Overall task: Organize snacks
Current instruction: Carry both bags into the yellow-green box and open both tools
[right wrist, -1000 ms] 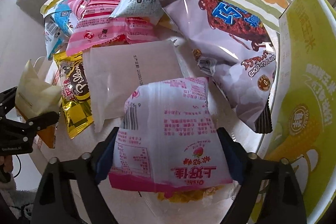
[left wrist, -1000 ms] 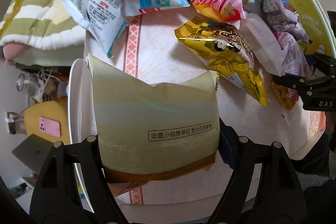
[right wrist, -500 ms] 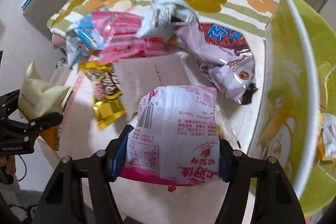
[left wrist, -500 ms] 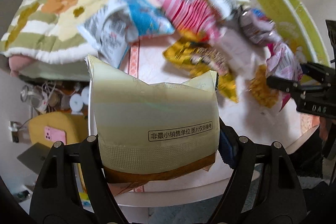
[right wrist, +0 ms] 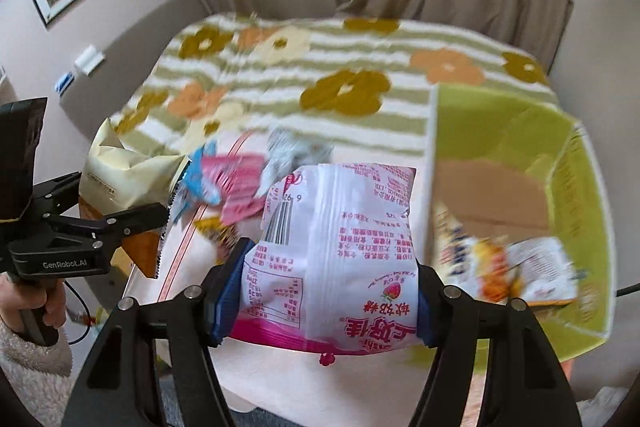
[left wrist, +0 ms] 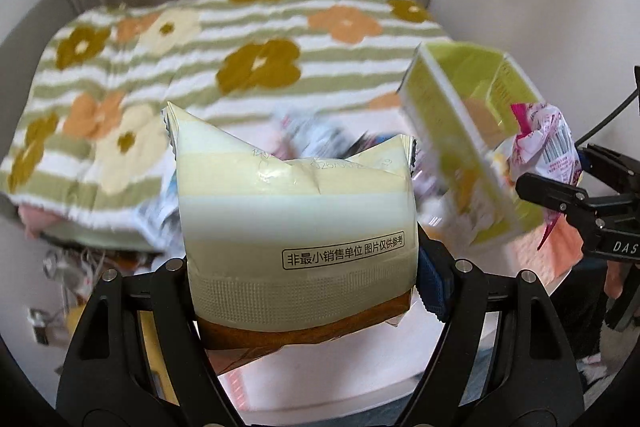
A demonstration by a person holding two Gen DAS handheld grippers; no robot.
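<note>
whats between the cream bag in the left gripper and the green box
In the right wrist view, the loose snack pile on the table lies between the cream bag and the green box, with the right gripper's pink-and-white bag nearer the camera.

Box mouth: green box (right wrist: 576,187) open at frame right, packets (right wrist: 516,267) on its floor.
Obstacle: snack heap (right wrist: 240,183) mid-frame.
</note>
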